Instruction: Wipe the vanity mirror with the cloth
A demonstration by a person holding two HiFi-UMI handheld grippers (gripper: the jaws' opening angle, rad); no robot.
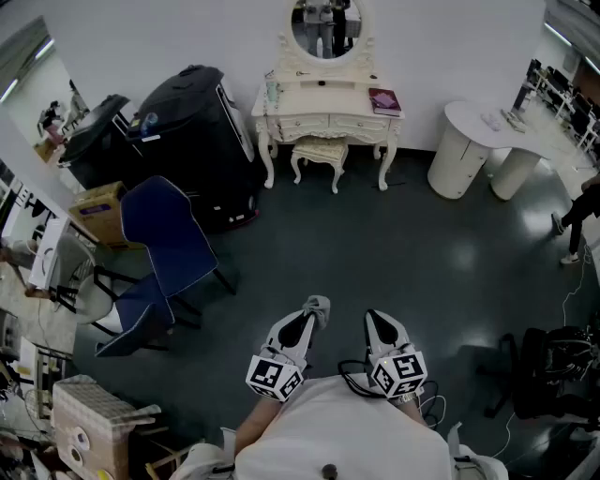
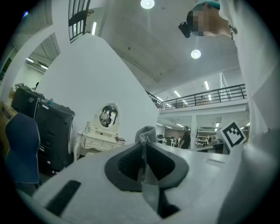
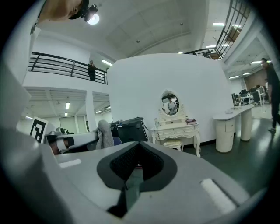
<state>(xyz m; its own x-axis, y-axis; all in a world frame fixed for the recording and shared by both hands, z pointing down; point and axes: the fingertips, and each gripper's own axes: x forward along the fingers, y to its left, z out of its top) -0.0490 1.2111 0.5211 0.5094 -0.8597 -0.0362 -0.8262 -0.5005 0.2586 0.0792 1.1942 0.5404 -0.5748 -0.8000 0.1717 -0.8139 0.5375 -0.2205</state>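
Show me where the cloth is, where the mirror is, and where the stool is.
cloth [image 2: 147,133], left gripper view, on its bunched top end
mirror [image 1: 325,26], head view, on the middle of the oval glass
stool [image 1: 320,148], head view, on the seat cushion

Left gripper [image 1: 302,323] is clamping its jaws on the gray cloth [image 1: 319,305], aiming at the vanity table [image 1: 328,120]. Right gripper [image 1: 380,326] is sitting just beside it, jaws pressed together, pointing the same way.
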